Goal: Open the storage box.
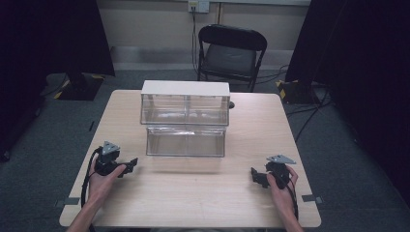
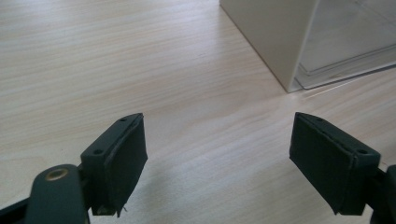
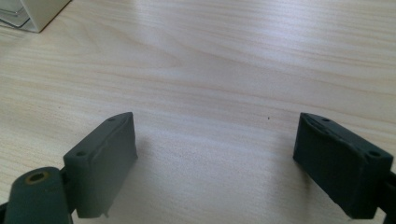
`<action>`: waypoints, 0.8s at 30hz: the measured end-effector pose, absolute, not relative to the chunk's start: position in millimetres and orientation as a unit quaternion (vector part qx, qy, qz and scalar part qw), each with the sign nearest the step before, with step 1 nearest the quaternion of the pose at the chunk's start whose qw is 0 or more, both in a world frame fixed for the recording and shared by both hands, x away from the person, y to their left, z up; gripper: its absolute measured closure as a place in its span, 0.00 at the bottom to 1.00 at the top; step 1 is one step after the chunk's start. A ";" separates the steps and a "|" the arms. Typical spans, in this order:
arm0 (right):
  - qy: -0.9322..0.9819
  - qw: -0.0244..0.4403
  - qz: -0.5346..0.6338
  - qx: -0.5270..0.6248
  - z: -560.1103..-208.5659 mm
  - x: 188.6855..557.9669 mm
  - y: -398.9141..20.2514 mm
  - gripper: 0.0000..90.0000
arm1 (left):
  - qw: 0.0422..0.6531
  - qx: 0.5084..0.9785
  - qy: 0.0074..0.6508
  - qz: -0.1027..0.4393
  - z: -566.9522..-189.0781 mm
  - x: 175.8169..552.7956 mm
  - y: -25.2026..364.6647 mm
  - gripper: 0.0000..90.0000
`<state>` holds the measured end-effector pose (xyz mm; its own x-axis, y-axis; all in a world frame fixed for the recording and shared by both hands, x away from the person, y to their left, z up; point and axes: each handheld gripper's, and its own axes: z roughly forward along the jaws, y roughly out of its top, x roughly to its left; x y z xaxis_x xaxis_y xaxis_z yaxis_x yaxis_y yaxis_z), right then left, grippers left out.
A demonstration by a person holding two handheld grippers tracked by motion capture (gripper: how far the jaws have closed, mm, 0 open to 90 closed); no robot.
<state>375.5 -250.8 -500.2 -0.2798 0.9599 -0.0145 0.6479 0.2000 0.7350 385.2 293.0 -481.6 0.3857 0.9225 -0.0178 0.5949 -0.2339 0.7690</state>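
Observation:
A clear plastic two-tier drawer cabinet with a white top stands in the middle of the light wooden table; its lower drawer sticks out toward me. My left gripper rests low at the front left, pointing right toward the cabinet. In the left gripper view its jaws stand wide apart over bare wood, and the cabinet's white side wall rises ahead. My right gripper sits at the front right, pointing left. Its jaws are also wide apart with nothing between them, and the cabinet's corner shows far off.
A black folding chair stands beyond the table's far edge. Dark curtains hang at both sides, and cables run across the grey floor at the right. Bare wood lies between the two grippers.

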 end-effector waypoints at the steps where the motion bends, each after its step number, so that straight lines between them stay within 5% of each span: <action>1: 0.734 0.246 0.317 0.547 -500.2 375.5 -250.8 0.14 | 0.358 0.751 0.505 0.229 -481.6 385.2 293.0 0.21; 24: 0.734 0.246 0.317 0.547 -500.2 375.5 -250.8 0.14 | 0.432 0.750 0.451 0.217 -460.4 369.3 276.9 0.18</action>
<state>375.5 -250.8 -500.2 -0.2798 0.9600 -0.0144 0.6479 0.1998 0.7350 369.3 276.9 -460.4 0.4979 0.8649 -0.0639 0.4895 -0.2195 0.8439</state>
